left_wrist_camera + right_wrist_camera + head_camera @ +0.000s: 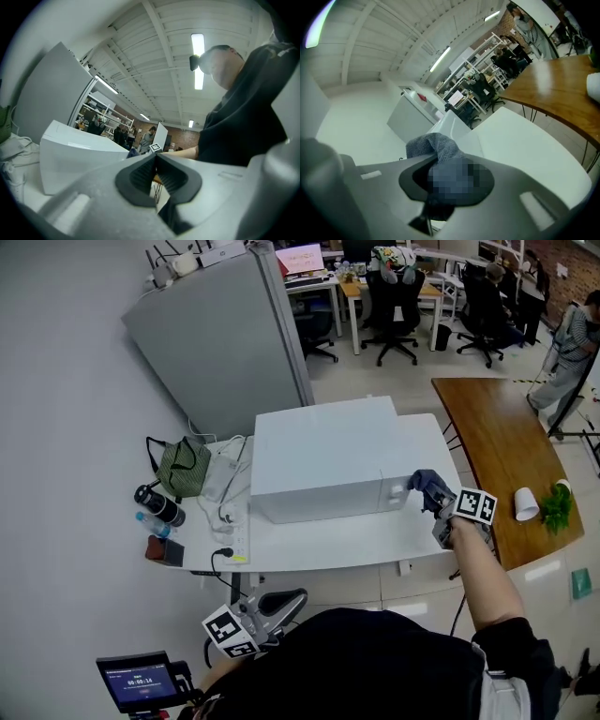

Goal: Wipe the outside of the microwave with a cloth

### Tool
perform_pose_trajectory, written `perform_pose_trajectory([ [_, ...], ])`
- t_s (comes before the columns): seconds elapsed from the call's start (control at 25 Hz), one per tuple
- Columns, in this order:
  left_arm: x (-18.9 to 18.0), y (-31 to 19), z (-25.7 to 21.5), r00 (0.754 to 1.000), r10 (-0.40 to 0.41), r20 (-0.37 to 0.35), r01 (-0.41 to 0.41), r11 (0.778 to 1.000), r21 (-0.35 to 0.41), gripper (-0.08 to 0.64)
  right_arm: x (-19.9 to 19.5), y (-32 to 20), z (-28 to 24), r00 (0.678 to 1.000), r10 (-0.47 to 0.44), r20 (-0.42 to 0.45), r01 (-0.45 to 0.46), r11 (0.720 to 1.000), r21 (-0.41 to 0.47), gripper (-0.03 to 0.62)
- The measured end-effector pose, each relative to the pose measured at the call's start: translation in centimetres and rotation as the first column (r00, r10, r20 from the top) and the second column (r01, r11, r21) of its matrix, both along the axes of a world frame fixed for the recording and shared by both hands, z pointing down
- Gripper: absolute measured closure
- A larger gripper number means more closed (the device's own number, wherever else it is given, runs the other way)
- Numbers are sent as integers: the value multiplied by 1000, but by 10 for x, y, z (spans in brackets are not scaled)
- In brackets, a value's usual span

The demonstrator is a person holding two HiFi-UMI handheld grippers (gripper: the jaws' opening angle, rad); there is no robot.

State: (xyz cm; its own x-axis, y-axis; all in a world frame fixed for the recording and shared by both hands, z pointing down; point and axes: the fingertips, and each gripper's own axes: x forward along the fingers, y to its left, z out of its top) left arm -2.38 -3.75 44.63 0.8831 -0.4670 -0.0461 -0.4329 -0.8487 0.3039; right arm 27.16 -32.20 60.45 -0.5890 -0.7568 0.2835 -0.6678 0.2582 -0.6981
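The white microwave [323, 460] stands on a white table [375, 538]. My right gripper [437, 506] is shut on a dark blue-grey cloth [427, 485], which is held against or just off the microwave's front right corner. In the right gripper view the cloth [433, 144] bunches out of the jaws of my right gripper [440, 165], with the microwave [451, 123] behind it. My left gripper [289, 600] hangs low near the person's body, below the table's front edge. In its own view the left gripper [156, 160] has its pads pressed together with nothing between them, and the microwave [75, 159] is at the left.
A green bag [183, 468], a black bottle [159, 505] and a power strip [234, 532] sit on the table's left end. A wooden table [502, 442] at the right carries a paper cup [526, 505] and a plant [557, 507]. A grey partition [225, 334] stands behind.
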Motion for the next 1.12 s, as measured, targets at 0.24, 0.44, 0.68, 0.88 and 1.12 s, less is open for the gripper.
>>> perform_pose_trajectory([
  [0.24,-79,15,7,997,-68,-41,67,998,-6,557,-139,70,7,964,-266,-32,266,964,16,520],
  [0.44,-171,46,24,995,-92,-30,91,996,-20,557,-343,89,42,866,-498,-37,497,867,-25,520],
  [0.68,-242,72,34,989,-146,-22,144,987,-71,557,-462,47,47,848,-524,-84,520,852,-62,520],
  [0.88,-238,76,34,986,-168,-13,167,984,-68,557,-418,34,55,892,-447,-68,444,894,-55,520],
  [1.12,-143,58,18,993,-112,-34,110,992,-63,557,-257,16,60,954,-290,-74,287,957,-40,520],
])
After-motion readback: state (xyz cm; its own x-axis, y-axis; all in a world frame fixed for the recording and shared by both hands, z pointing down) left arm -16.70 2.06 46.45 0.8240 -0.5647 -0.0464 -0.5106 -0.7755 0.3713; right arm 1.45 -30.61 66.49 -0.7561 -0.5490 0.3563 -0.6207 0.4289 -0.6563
